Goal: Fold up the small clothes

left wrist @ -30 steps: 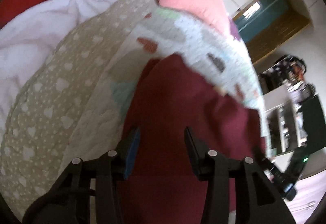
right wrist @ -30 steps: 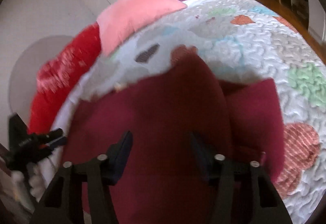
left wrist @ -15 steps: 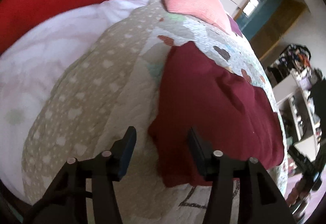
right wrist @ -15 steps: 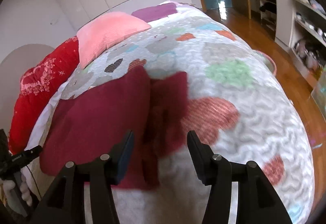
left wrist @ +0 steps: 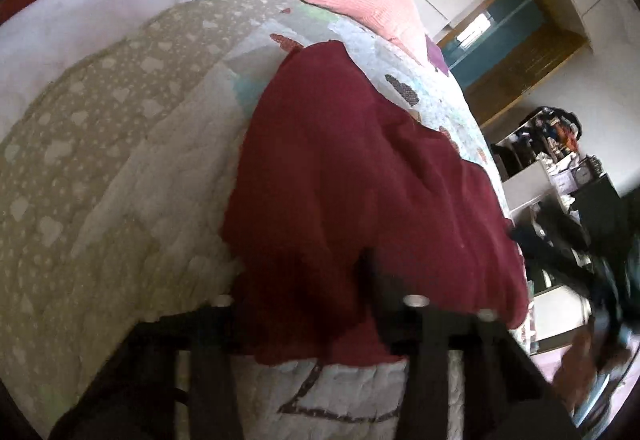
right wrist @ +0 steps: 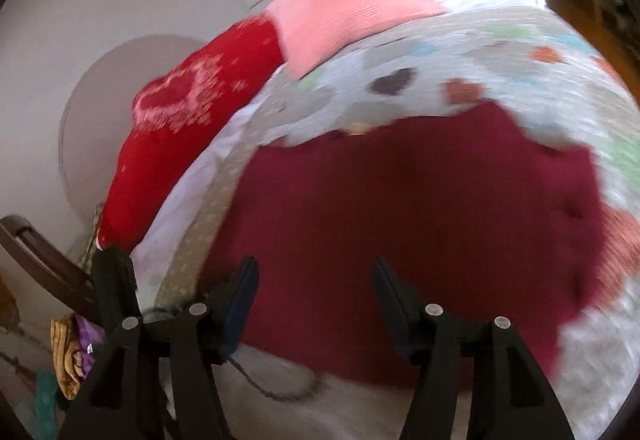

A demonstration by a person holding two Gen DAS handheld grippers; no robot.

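Observation:
A dark red garment (left wrist: 352, 176) lies on the patchwork quilt (left wrist: 132, 160) of a bed. In the left wrist view its near edge drapes over my left gripper (left wrist: 300, 292) and hides the fingertips, so I cannot tell how the jaws stand. In the right wrist view the same garment (right wrist: 420, 224) lies spread flat in front of my right gripper (right wrist: 314, 280). That gripper is open and empty, with its fingers over the garment's near edge.
A red pillow (right wrist: 192, 108) and a pink pillow (right wrist: 344, 20) lie at the head of the bed. White bedding (left wrist: 60, 32) shows beside the quilt. Shelves with clutter (left wrist: 560, 160) stand past the bed. A dark chair (right wrist: 44, 260) stands beside the bed.
My left gripper has gone forward into the garment's near edge, which now covers its fingers. My right gripper has swung left and now faces the flat garment. The right view is blurred by motion.

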